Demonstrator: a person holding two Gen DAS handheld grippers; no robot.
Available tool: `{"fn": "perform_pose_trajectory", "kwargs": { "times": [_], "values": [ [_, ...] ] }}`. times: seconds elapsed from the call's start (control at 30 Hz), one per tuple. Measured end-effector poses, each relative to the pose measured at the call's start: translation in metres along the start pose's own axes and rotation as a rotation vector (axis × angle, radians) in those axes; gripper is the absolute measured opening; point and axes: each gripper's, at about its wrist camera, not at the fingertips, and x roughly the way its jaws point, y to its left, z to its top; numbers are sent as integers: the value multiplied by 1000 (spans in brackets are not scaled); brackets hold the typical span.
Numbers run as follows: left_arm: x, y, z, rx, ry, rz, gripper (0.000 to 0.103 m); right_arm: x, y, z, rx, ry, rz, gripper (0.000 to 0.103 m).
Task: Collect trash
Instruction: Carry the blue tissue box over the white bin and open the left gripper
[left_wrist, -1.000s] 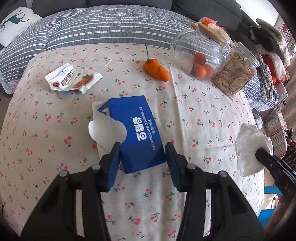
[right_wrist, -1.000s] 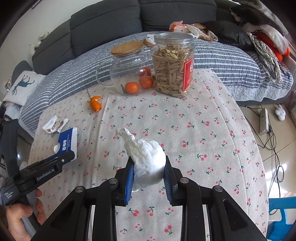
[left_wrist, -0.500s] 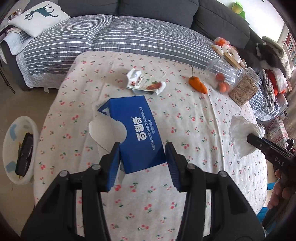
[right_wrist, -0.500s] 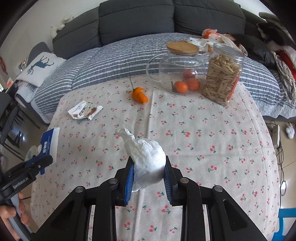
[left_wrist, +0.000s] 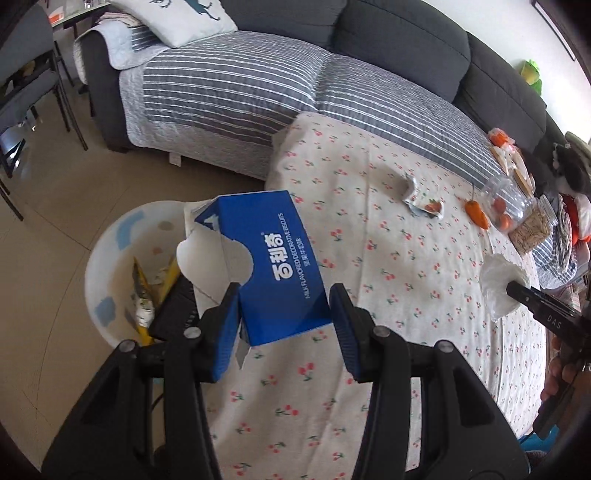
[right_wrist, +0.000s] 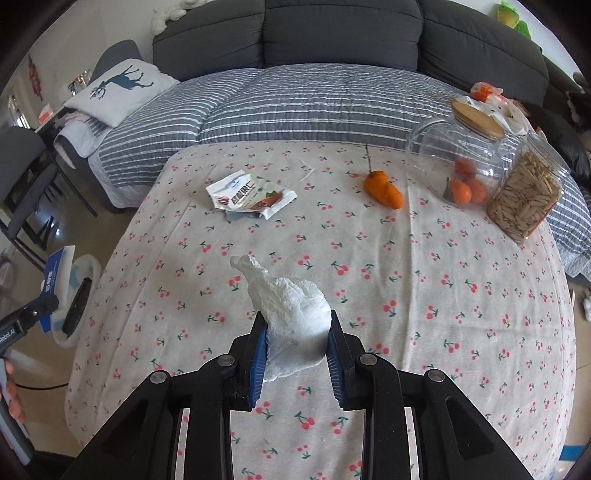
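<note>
My left gripper (left_wrist: 283, 314) is shut on an opened blue biscuit box (left_wrist: 273, 258), held in the air at the table's left edge, partly over a white trash bin (left_wrist: 110, 258) on the floor. The bin holds wrappers and a dark object. My right gripper (right_wrist: 295, 343) is shut on a crumpled white tissue (right_wrist: 291, 321) above the cherry-print tablecloth (right_wrist: 406, 295). An empty snack wrapper (right_wrist: 251, 197) and an orange peel with a stem (right_wrist: 384, 188) lie on the far part of the table. In the right wrist view the blue box (right_wrist: 57, 277) appears at the left edge over the bin (right_wrist: 79, 295).
A glass jar with oranges (right_wrist: 458, 162) and a jar of seeds (right_wrist: 524, 199) stand at the table's far right. A striped-covered grey sofa (right_wrist: 314, 96) runs behind the table. Chairs (left_wrist: 22, 92) stand on the floor at the left.
Both grippers have swept left with their loads. The blue box has gone from above the tabletop to the table's left edge, and the bin now lies under it.
</note>
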Motion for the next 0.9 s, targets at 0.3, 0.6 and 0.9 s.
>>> {"fn": "perform_pose_trajectory", "kwargs": {
  "times": [0.3,0.6,0.9],
  "values": [
    [10,80,5,-123,23,66,50,13,56,8,-51,0,38,30],
    [41,116,2,-178,87,95,51,22,98,8,-86,2,56,30],
    [30,134,-4,-211,110,136,87,25,134,7,-114,4,76,30]
  ]
}}
